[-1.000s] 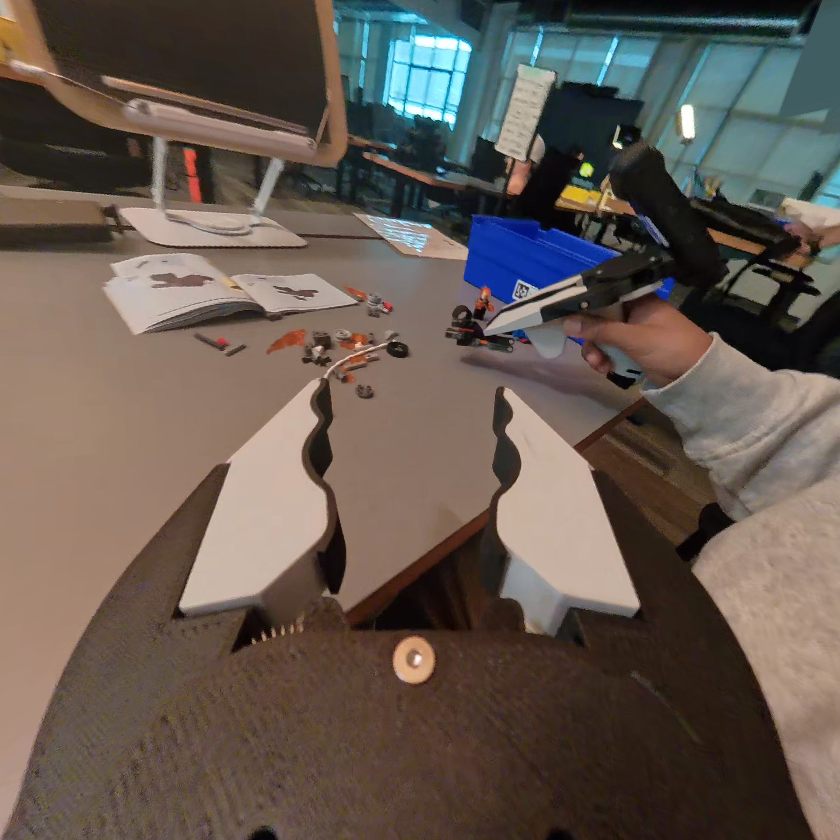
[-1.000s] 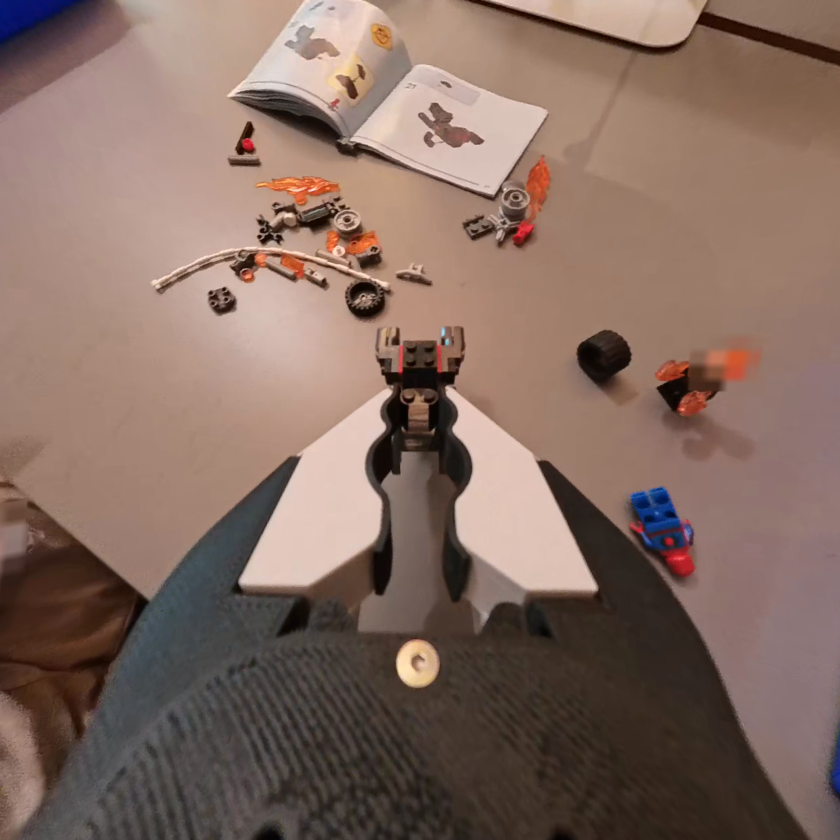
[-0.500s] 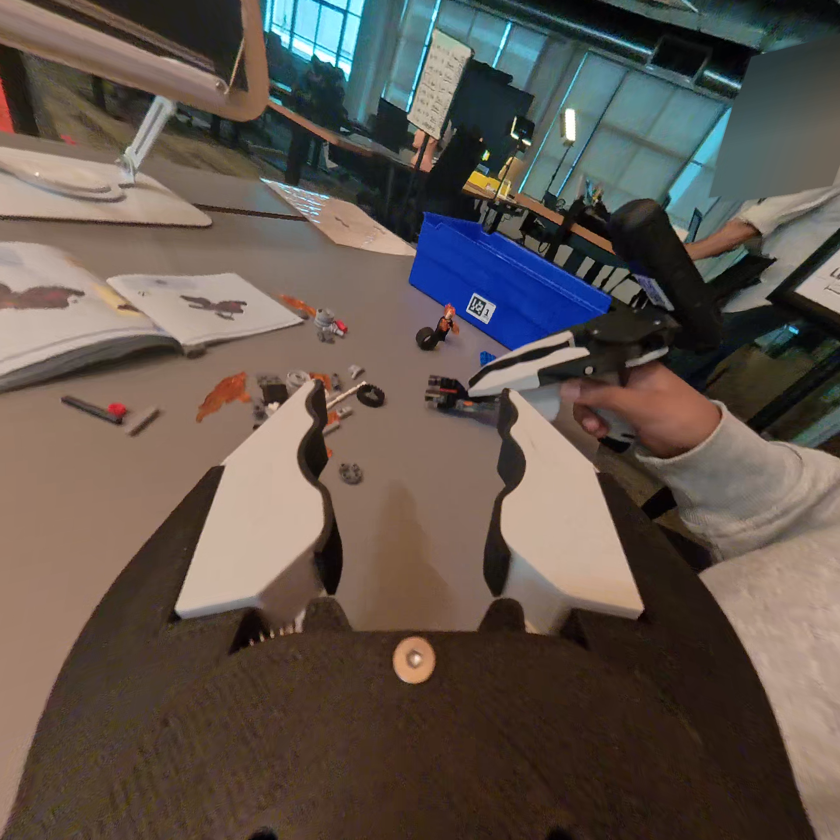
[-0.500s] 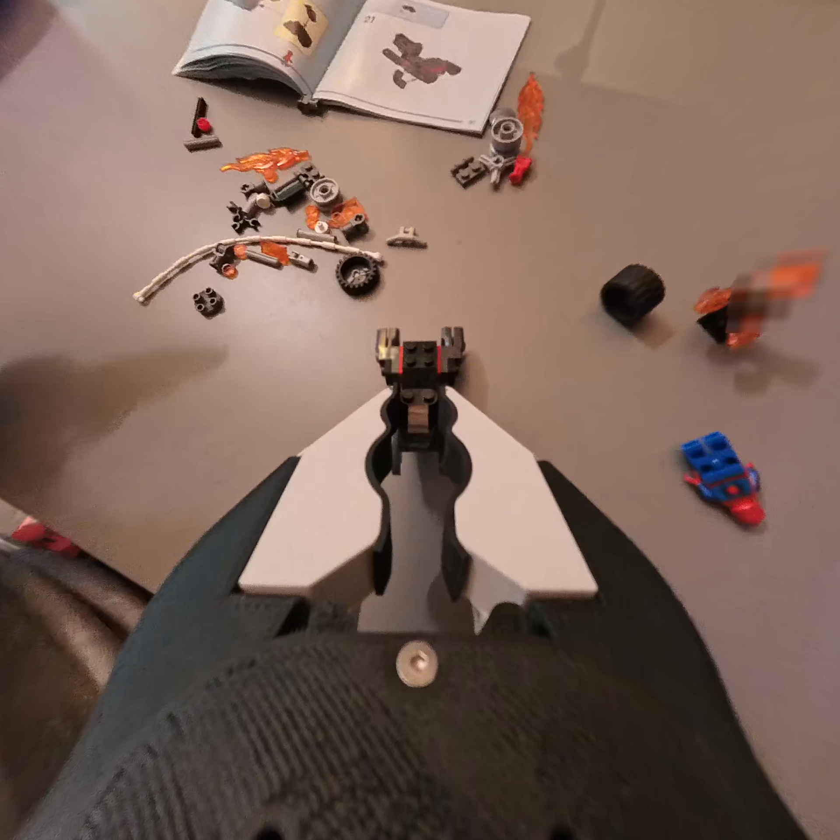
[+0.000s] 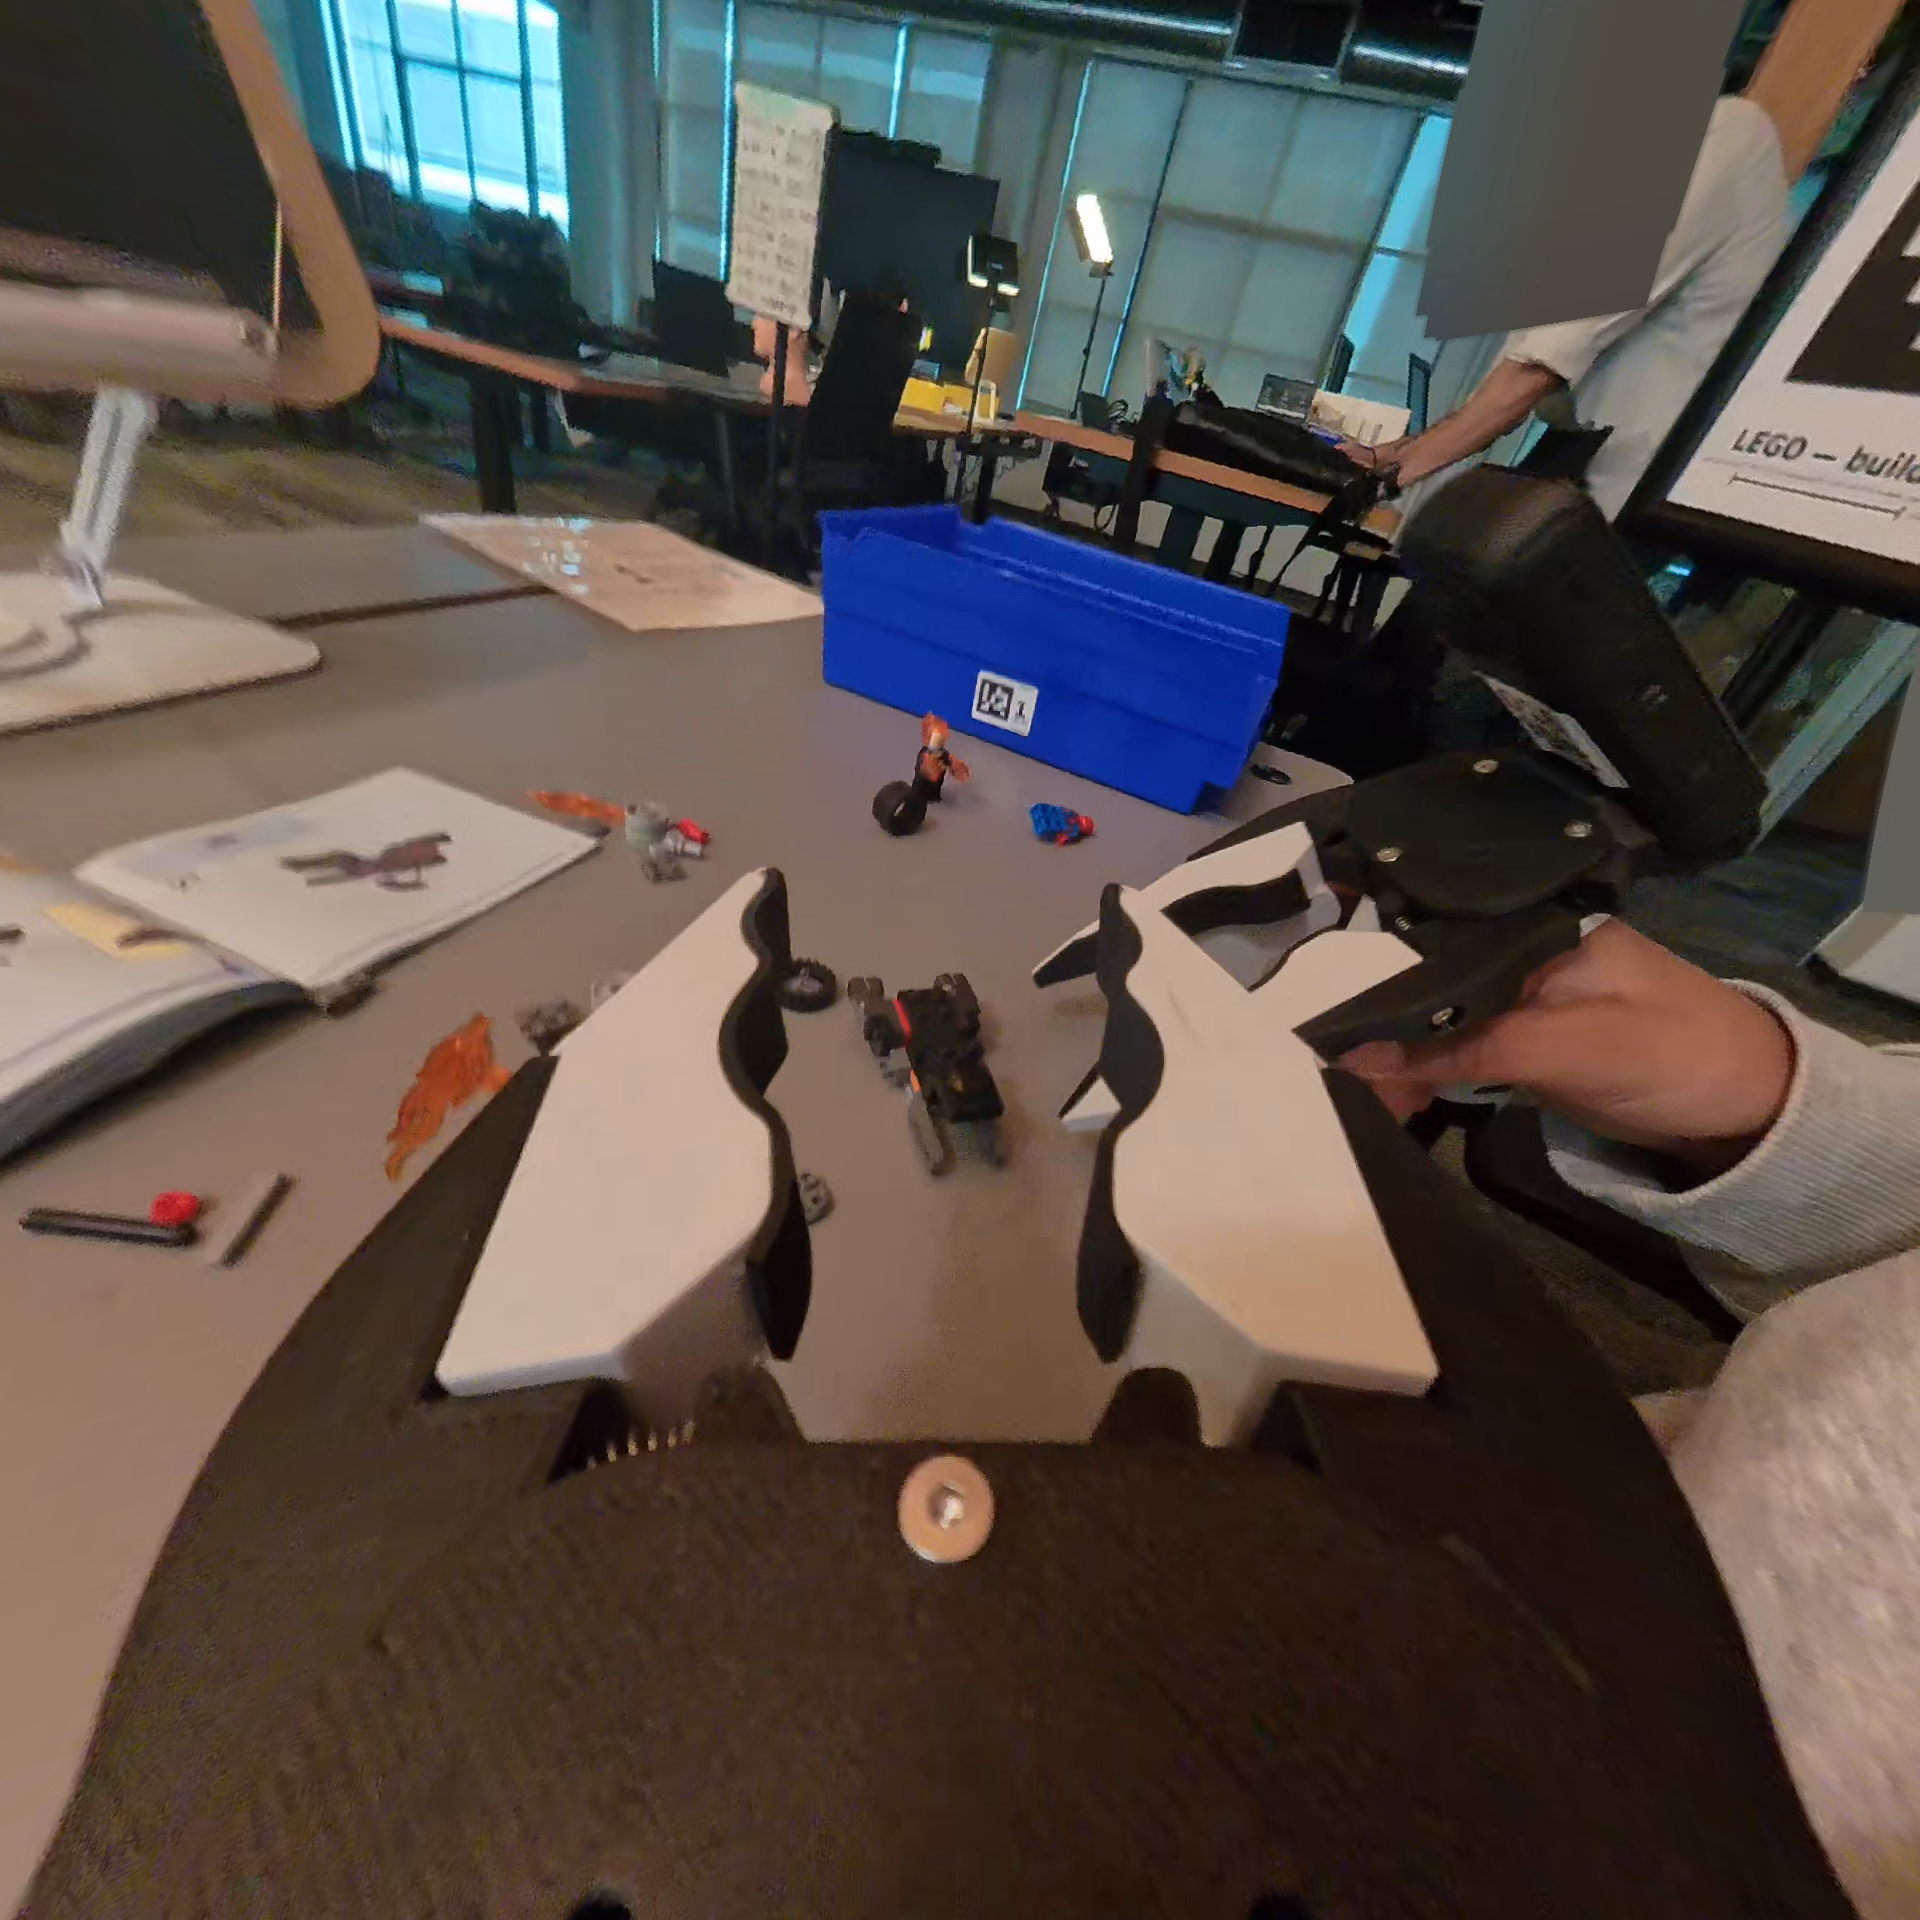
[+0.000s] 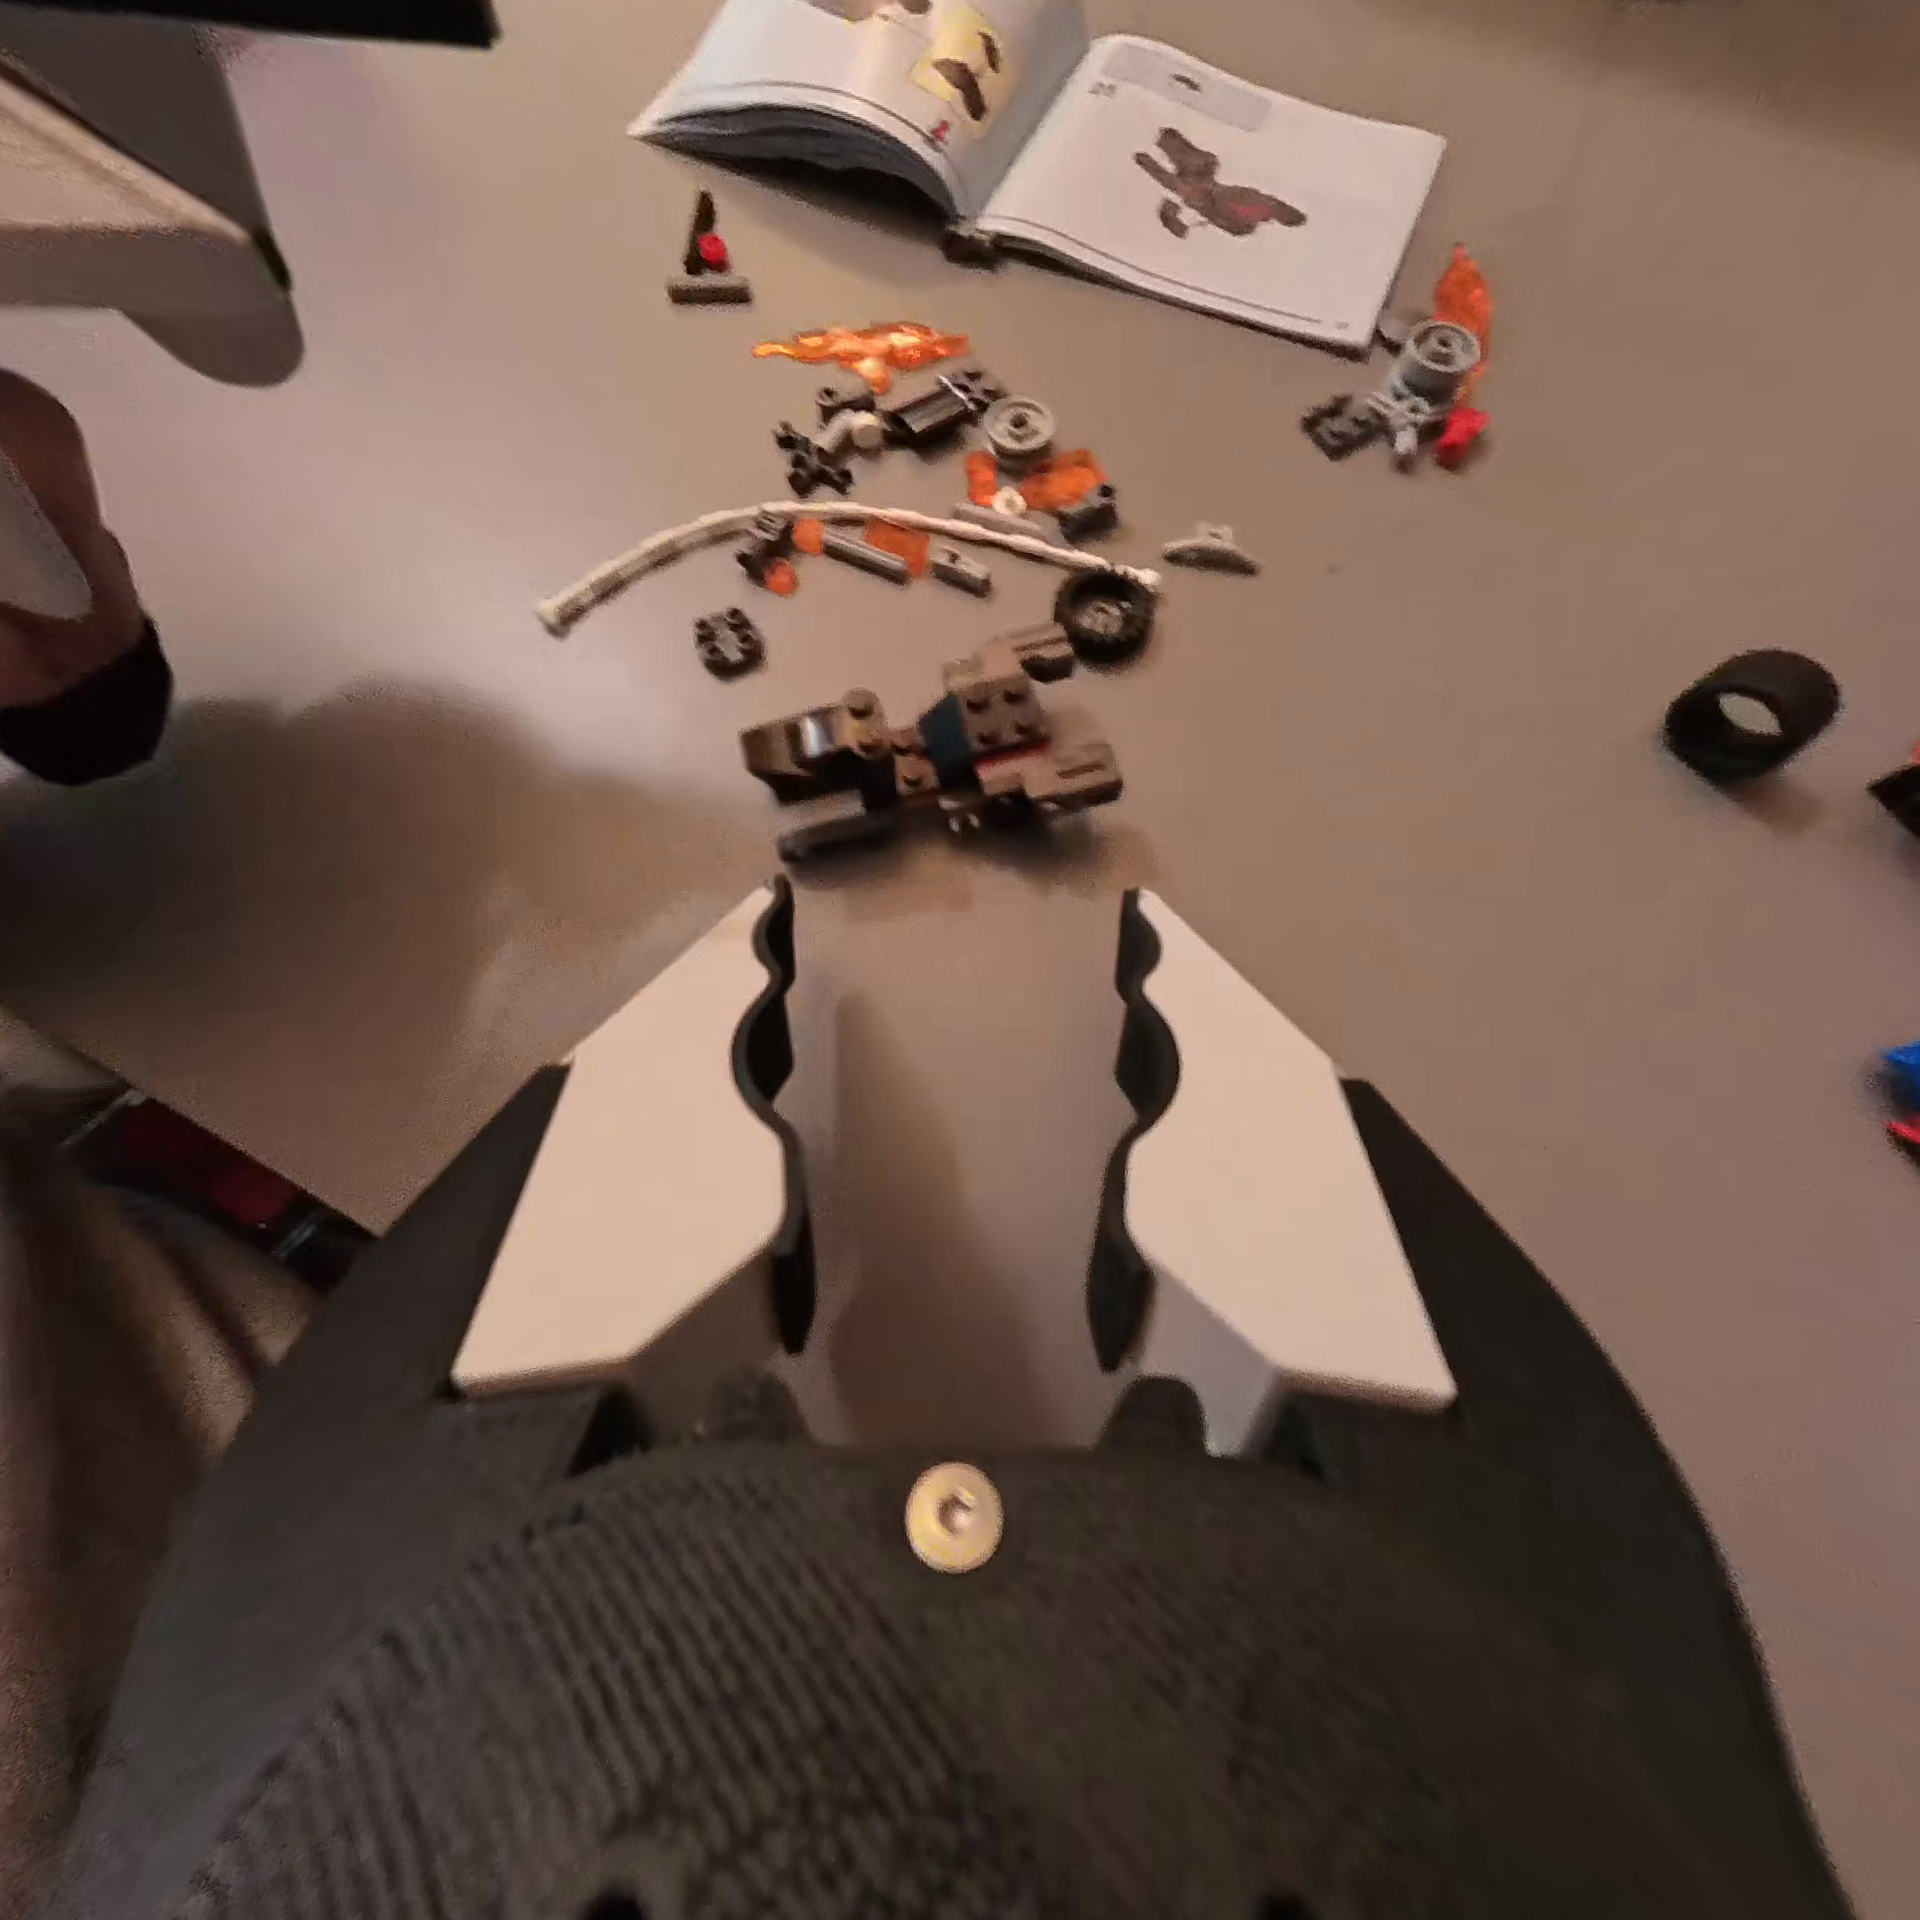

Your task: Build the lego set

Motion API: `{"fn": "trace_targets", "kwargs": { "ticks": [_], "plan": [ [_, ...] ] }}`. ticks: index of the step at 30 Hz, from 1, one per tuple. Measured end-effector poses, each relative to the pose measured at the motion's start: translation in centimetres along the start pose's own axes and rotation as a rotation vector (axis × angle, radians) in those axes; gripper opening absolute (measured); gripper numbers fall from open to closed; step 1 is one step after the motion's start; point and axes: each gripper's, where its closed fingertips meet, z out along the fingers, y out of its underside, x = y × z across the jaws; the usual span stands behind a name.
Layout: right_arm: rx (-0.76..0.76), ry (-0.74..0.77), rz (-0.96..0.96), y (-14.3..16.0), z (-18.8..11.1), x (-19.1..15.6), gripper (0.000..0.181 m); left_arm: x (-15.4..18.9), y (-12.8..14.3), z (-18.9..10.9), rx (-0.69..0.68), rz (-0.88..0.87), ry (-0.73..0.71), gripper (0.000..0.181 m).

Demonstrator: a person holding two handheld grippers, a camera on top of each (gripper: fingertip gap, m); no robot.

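Note:
The partly built black and grey lego assembly (image 6: 925, 758) lies on its side on the grey table (image 6: 1455, 935), just beyond my right gripper (image 6: 954, 896), which is open and empty. In the left wrist view the assembly (image 5: 935, 1049) lies between the fingers of my open left gripper (image 5: 940, 894), slightly past the tips. The right gripper (image 5: 1060, 1039) shows there close on the right, held by a hand (image 5: 1558, 1049). Loose parts lie behind: a small tyre (image 6: 1107, 613), a white string (image 6: 790, 520), an orange flame piece (image 6: 862, 348) and a large tyre (image 6: 1751, 717).
An open instruction booklet (image 6: 1143, 156) lies at the back. A minifigure (image 5: 935, 753) and a blue and red piece (image 5: 1060, 824) stand before a blue bin (image 5: 1049, 634). A monitor stand (image 5: 104, 644) is at the far left. The table edge runs near left (image 6: 208, 1122). Left tips to right tips: about 12 cm. Left tips and right tips are each some 15 cm from the orange flame piece (image 6: 862, 348). It is also in sight in the left wrist view (image 5: 452, 1088).
My right gripper has opened and let go of the assembly, which now lies on the table. My left gripper has moved forward over the table toward it.

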Motion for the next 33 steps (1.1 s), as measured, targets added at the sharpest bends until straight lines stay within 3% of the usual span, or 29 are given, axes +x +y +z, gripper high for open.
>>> {"fn": "trace_targets", "kwargs": {
  "ticks": [3, 6, 11, 13, 14, 16, 21, 27, 31, 33],
  "plan": [
    [-0.016, -0.005, -0.008, 0.6, 0.1, 1.3, 0.06, -1.0, 1.6, 1.0, -0.072, -0.144, 0.02, 0.07],
    [0.006, -0.007, -0.074, -0.6, -0.3, 3.6, 0.053, -0.3, 4.4, 2.7, -0.262, -0.242, 0.101, 0.082],
    [0.216, -0.086, -0.075, -6.0, -1.3, 7.8, 0.044, 1.2, 8.3, 4.4, -0.53, -0.103, 0.113, 0.068],
    [0.255, -0.107, -0.082, -7.3, -0.9, 9.0, 0.043, 0.8, 10.8, 4.3, -0.697, 0.004, 0.061, 0.067],
    [0.26, -0.112, -0.085, -7.6, -0.4, 9.4, 0.042, 0.3, 11.0, 4.5, -0.715, 0.069, 0.027, 0.059],
    [0.267, -0.12, -0.088, -7.9, 0.5, 9.9, 0.041, -0.6, 11.3, 4.6, -0.742, 0.164, -0.025, 0.055],
    [0.432, -0.155, -0.085, -8.9, 0.7, 9.3, 0.037, -1.4, 10.8, 5.0, -0.741, 0.091, 0.032, 0.043],
    [0.676, -0.046, -0.089, -10.1, -2.6, 10.0, 0.034, -2.1, 8.6, 5.2, -0.612, -0.038, 0.138, 0.044],
    [0.712, -0.038, -0.062, -9.7, -3.7, 10.1, 0.038, -1.8, 8.1, 5.3, -0.576, -0.068, 0.165, 0.046],
    [0.714, -0.087, -0.007, -9.5, -3.7, 10.1, 0.041, -1.1, 6.8, 5.0, -0.49, -0.055, 0.21, 0.047]
  ]
}}
